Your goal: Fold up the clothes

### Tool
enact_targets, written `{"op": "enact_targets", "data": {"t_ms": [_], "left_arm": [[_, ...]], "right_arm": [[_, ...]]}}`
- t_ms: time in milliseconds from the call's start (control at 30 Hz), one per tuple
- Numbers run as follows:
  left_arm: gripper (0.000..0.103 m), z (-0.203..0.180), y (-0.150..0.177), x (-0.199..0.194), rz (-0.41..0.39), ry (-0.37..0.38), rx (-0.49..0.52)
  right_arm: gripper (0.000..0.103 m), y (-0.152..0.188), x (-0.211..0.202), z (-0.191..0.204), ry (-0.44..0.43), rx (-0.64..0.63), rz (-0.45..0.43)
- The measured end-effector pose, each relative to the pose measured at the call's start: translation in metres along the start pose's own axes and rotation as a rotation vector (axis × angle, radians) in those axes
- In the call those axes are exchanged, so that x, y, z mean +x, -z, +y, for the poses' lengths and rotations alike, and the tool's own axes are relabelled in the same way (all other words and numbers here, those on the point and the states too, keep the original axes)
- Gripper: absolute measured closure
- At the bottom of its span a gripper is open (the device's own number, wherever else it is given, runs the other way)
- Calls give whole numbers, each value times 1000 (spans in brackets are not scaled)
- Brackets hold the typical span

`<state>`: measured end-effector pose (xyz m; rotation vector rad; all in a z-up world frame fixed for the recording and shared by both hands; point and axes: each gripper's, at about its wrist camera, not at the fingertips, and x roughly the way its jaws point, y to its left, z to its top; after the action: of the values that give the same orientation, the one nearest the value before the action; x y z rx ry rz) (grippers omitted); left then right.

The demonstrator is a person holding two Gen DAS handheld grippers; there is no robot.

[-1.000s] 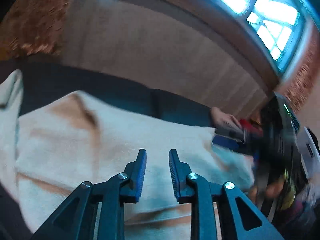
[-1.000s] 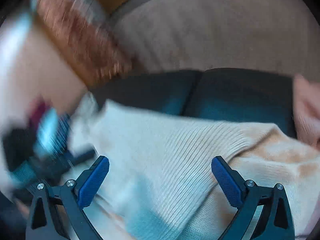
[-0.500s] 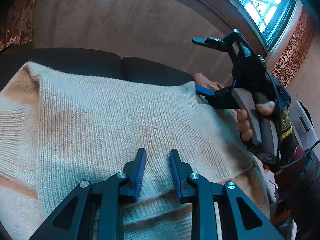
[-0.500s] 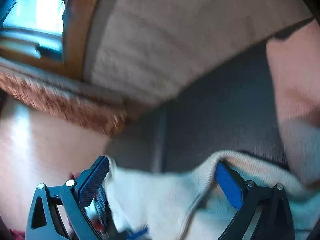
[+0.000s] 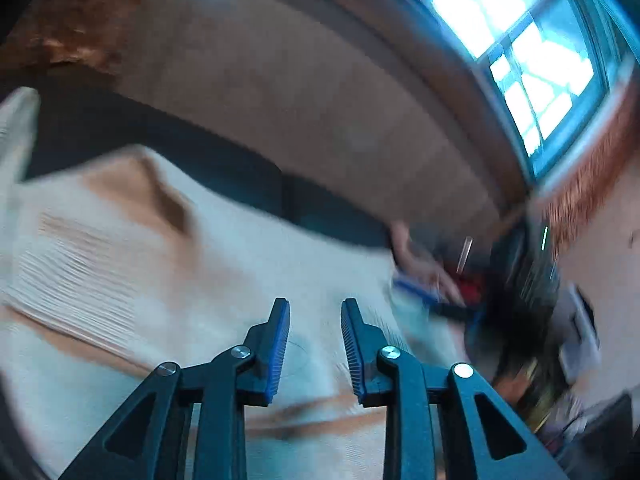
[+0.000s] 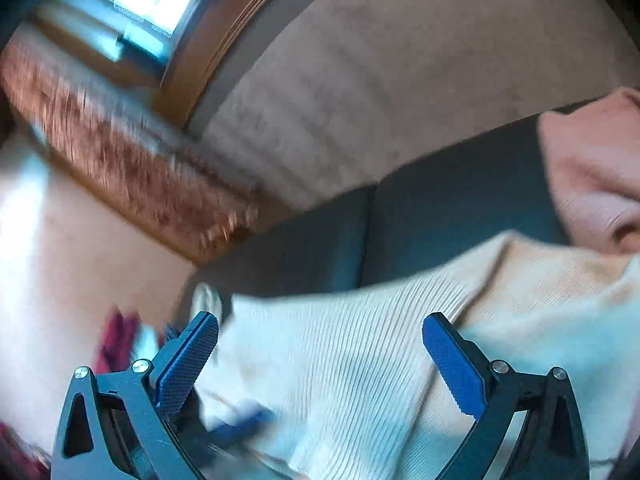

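A cream ribbed sweater [image 5: 160, 280] lies spread on a dark sofa seat [image 5: 240, 168]. My left gripper [image 5: 315, 304] hovers over its near part; its jaws are opening, with a narrow gap and nothing pinched between the pads. At the sweater's right edge, blurred, a hand [image 5: 416, 256] holds my right gripper [image 5: 420, 296]. In the right wrist view the right gripper [image 6: 320, 320] stands wide open over the sweater [image 6: 340, 360], its pads clear of the knit. A blurred blue shape low on the left there cannot be identified.
A pink garment [image 6: 592, 168] lies on the sofa seat [image 6: 440, 220] to the right of the sweater. A beige upright surface [image 5: 300, 100] rises behind the seat. A bright window [image 5: 520, 40] and a brown patterned curtain [image 6: 120, 160] are beyond it.
Both views have swung and blurred. The right gripper, raised half a second ago, now sits low at the sweater's right edge. The left jaws stand slightly wider.
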<state>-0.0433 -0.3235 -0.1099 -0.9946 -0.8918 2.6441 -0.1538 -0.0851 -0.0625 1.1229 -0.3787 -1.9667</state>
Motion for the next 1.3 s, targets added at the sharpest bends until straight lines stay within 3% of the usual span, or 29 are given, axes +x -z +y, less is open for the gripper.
{"op": "enact_targets", "data": {"t_ms": [67, 200, 367, 467, 500, 567, 600, 733, 767, 933, 1133, 1200, 1300], "left_arm": [[73, 15, -16, -13, -31, -47, -23], [66, 54, -44, -9, 18, -22, -175], [64, 69, -60, 34, 94, 0, -254], [66, 72, -72, 60, 138, -74, -237], [69, 69, -76, 71, 137, -140, -221], [89, 72, -81, 79, 114, -256, -207], [95, 79, -83, 83, 107, -271, -229], [94, 79, -88, 88, 90, -297, -234], [86, 75, -87, 86, 89, -291, -222], [74, 55, -67, 55, 32, -286, -196], [67, 58, -49, 0, 22, -463, -166], [67, 77, -52, -20, 7, -507, -229], [65, 109, -60, -54, -54, -480, -441]], "right_arm": [[0, 15, 17, 12, 66, -92, 35], [0, 42, 38, 24, 175, -288, 32], [0, 48, 40, 27, 217, -326, 39], [0, 50, 40, 25, 221, -330, 35], [0, 49, 42, 26, 221, -331, 33], [0, 50, 41, 26, 220, -331, 29], [0, 51, 40, 26, 221, -331, 27], [0, 52, 37, 25, 221, -331, 21], [0, 52, 37, 25, 221, -331, 20], [0, 51, 38, 24, 217, -327, 15], [0, 51, 36, 23, 206, -319, 11], [0, 51, 36, 22, 203, -317, 10], [0, 52, 35, 22, 200, -316, 9]]}}
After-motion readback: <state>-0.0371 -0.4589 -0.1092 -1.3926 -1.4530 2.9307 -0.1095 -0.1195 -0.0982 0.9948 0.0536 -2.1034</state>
